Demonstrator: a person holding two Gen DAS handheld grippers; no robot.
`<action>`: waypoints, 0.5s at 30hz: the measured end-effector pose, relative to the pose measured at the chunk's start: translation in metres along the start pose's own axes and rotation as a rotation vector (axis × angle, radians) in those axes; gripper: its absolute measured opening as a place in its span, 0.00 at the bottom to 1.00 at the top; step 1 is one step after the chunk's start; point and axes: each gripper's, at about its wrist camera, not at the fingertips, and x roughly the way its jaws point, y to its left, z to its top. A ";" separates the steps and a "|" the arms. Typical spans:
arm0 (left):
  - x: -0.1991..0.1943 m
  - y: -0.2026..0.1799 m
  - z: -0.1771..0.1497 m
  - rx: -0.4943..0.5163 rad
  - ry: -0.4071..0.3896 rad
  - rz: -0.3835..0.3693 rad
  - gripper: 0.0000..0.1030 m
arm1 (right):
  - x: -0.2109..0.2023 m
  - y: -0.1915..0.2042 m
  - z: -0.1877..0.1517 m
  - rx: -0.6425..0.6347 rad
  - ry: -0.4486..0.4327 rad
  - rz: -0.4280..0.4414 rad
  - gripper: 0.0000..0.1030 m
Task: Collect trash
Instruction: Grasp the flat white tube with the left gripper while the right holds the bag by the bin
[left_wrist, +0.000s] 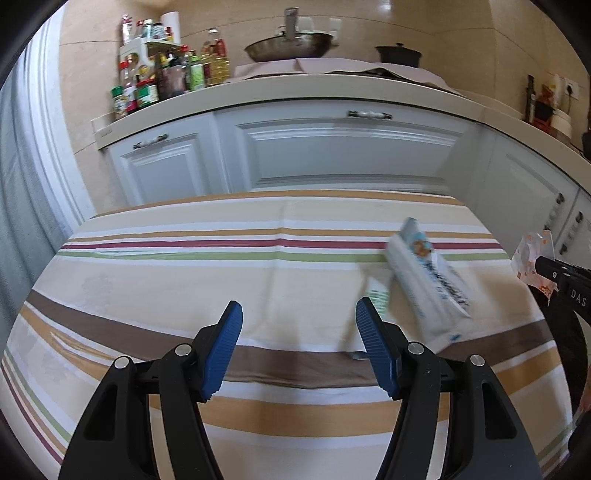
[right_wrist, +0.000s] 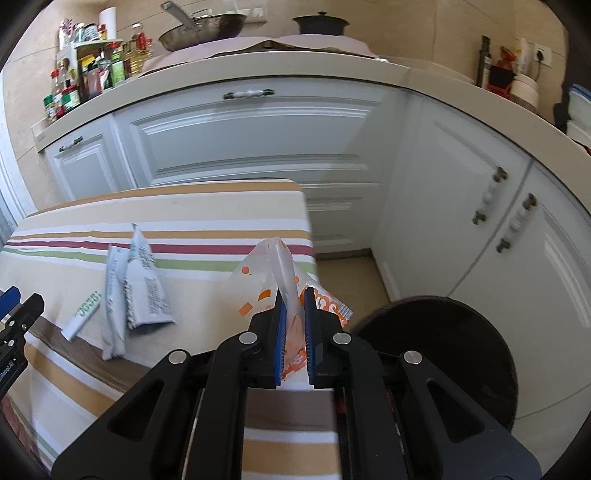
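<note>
Over the worktop's (right_wrist: 184, 206) edge, the right gripper's (right_wrist: 295, 325) fingers clamp an orange wrapper (right_wrist: 269, 273); this thin hold may slip before the dark bin (right_wrist: 443, 343), apparently below. The left gripper (left_wrist: 299, 347) gapes empty.

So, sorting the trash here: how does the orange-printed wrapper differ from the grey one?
The orange-printed wrapper is clear plastic, pinched upright in the right tongs; the grey wrapper is opaque, crumpled, lying flat on the striped tablecloth, untouched. Both look empty.
</note>
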 end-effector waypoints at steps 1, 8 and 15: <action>0.000 -0.006 0.000 0.004 0.001 -0.009 0.61 | -0.001 -0.005 -0.002 0.008 0.000 -0.004 0.09; -0.006 -0.040 0.000 0.051 -0.005 -0.047 0.61 | -0.009 -0.036 -0.013 0.053 -0.001 -0.026 0.09; -0.003 -0.070 -0.002 0.076 0.014 -0.083 0.61 | -0.015 -0.066 -0.021 0.103 -0.011 -0.040 0.09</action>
